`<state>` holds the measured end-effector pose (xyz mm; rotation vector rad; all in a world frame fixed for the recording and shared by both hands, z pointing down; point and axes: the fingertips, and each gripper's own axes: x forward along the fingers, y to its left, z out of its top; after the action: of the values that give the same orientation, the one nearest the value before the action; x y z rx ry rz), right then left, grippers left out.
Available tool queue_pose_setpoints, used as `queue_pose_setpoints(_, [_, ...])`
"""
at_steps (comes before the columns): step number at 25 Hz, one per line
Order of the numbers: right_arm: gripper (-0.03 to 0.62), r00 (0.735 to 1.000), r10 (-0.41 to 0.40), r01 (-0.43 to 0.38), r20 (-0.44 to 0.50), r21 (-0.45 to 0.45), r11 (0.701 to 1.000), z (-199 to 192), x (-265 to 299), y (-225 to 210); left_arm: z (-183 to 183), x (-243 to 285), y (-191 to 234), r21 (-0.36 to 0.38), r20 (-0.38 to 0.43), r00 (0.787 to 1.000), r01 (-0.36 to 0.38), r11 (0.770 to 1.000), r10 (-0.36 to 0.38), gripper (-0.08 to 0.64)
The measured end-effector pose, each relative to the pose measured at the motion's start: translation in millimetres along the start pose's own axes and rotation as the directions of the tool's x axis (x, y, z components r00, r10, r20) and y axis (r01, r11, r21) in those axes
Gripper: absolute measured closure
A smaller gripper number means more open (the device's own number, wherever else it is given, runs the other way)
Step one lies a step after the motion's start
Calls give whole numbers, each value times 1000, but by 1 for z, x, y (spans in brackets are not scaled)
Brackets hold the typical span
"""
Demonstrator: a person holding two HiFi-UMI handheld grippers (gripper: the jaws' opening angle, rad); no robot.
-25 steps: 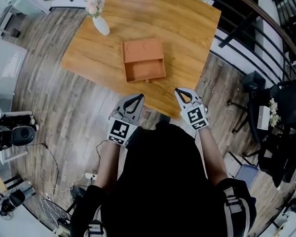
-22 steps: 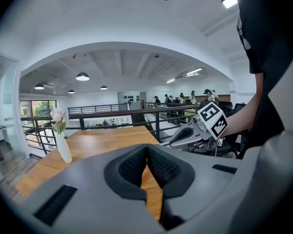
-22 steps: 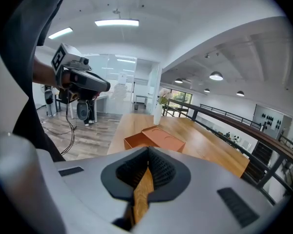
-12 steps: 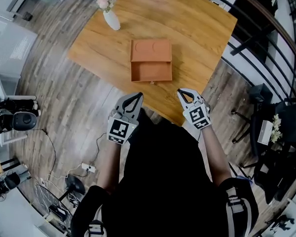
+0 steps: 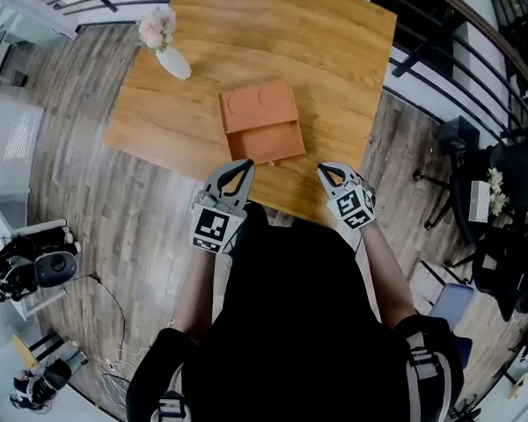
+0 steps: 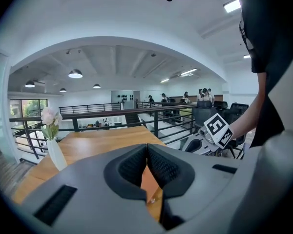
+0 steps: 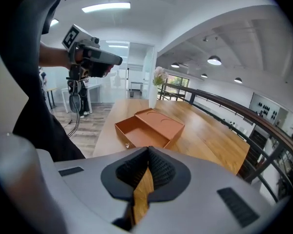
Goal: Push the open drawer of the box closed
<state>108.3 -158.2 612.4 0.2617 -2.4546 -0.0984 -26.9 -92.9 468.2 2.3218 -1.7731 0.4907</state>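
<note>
An orange-brown box [image 5: 257, 106] lies on the wooden table [image 5: 334, 51], its drawer [image 5: 268, 141] pulled out toward me and empty. The drawer [image 7: 139, 134] has a small knob [image 7: 127, 145] on its front. My left gripper [image 5: 244, 163] is shut and empty, just off the table's near edge, below the drawer's left corner. My right gripper [image 5: 323, 168] is also shut and empty, to the right of the drawer front over the table edge. In the left gripper view the shut jaws [image 6: 147, 147] point over the table; the right gripper view [image 7: 148, 150] looks at the box from its front left.
A white vase with pink flowers [image 5: 163, 42] stands at the table's far left corner. A black railing [image 5: 440, 51] runs behind and to the right of the table. Camera gear [image 5: 35, 266] sits on the wood floor at left, dark chairs [image 5: 475, 174] at right.
The head view has swung, and both grippers now sit closer to the drawer front than before. Both stay shut, and the drawer stands open as before.
</note>
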Motion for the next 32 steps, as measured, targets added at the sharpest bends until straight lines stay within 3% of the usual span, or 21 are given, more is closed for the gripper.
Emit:
queue_pose_setpoints(6, [575,999,-38,41,-36,99,994,23,48,18,1,14,66,26,9,993,120,992,-120,537])
queue_pose_setpoints(14, [575,997,3,18,-78,263,965,26,121,55,-7,24,114,43,15,975,222,974,-223,537])
queue_pose_setpoints(22, [575,986,37,23,-161,357,934,1,170,73,-9,5,149,62,55,973,223,973,-226,537])
queue_pose_setpoints(32, [531,977,-42,128,-208,421,898,-19,188,79,-25,-5,163,83,5,964,264,961,-266,537])
